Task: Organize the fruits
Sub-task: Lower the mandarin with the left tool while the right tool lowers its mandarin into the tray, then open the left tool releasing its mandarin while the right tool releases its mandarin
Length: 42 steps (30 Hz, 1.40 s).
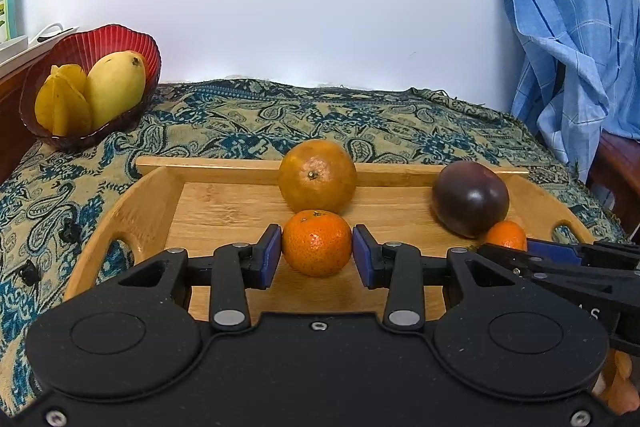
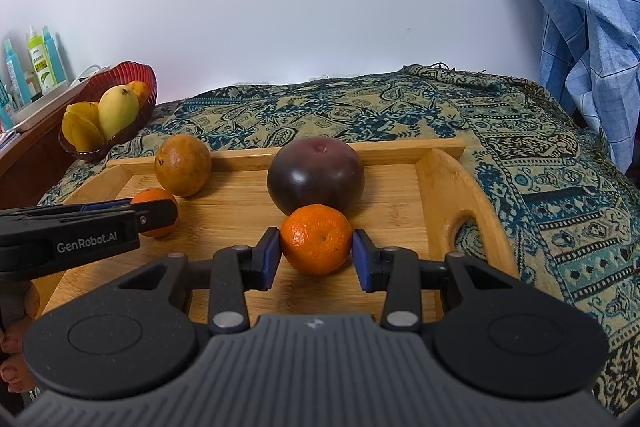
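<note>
Left wrist view: left gripper [image 1: 317, 254] clamped on a small tangerine [image 1: 317, 242], blue pads pressed to its two sides, dead centre of frame. Fruit sits low over the floor of a wooden tray [image 1: 224, 203]; whether it touches the wood, cannot tell. Directly at 12 o'clock from it, touching or nearly so, a bigger dull orange [image 1: 317, 175] against the tray's far wall. At 3 o'clock, a dark purple round fruit [image 1: 470, 198] near the tray's right end, and just beside it a second tangerine [image 1: 506, 235], half hidden by the right gripper [image 1: 520, 251] coming in from the frame edge.

Right wrist view: right gripper closed on that second tangerine, pads tight on both flanks. Purple fruit sits right behind it at 12 o'clock, touching. Left gripper enters from 9 o'clock with its tangerine between the fingers; dull orange beyond it at 10 o'clock, by the far wall.

Tray rests on a patterned blue and tan cloth [image 2: 540, 163]. At 10 o'clock, off the tray, a red ribbed bowl [image 2: 132, 77] holds a yellow mango [image 2: 118, 109], a star fruit [image 2: 82, 127] and an orange-coloured fruit at the back. Blue checked fabric [image 2: 580, 7] hangs at 2 o'clock. Bottles [image 2: 38, 61] on a shelf at far left.
</note>
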### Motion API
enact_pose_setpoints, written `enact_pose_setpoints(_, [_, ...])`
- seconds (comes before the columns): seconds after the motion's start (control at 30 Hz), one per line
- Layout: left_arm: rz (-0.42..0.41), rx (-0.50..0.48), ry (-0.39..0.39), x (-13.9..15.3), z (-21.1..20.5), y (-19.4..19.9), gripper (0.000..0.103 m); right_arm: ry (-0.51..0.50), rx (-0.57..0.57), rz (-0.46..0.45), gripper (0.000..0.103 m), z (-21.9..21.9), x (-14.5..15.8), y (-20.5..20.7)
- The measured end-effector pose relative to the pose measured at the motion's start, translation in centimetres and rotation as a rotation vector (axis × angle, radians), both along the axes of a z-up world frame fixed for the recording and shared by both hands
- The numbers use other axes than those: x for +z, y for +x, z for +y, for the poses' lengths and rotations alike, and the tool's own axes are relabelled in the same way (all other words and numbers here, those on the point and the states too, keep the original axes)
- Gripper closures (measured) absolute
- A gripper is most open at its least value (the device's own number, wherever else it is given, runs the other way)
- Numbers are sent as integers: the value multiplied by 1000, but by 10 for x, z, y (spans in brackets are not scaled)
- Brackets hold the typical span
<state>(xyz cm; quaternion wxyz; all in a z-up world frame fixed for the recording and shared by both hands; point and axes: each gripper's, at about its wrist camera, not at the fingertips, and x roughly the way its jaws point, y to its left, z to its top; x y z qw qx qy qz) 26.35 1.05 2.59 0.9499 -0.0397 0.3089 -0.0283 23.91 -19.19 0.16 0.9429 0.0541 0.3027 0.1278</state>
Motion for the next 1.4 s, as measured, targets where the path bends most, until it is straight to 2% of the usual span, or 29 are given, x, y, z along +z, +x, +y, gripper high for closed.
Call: enact_pose_setpoints(1.4, [10,-9,26,-3,-2,0,63,4,0,3,55,1,-1,0])
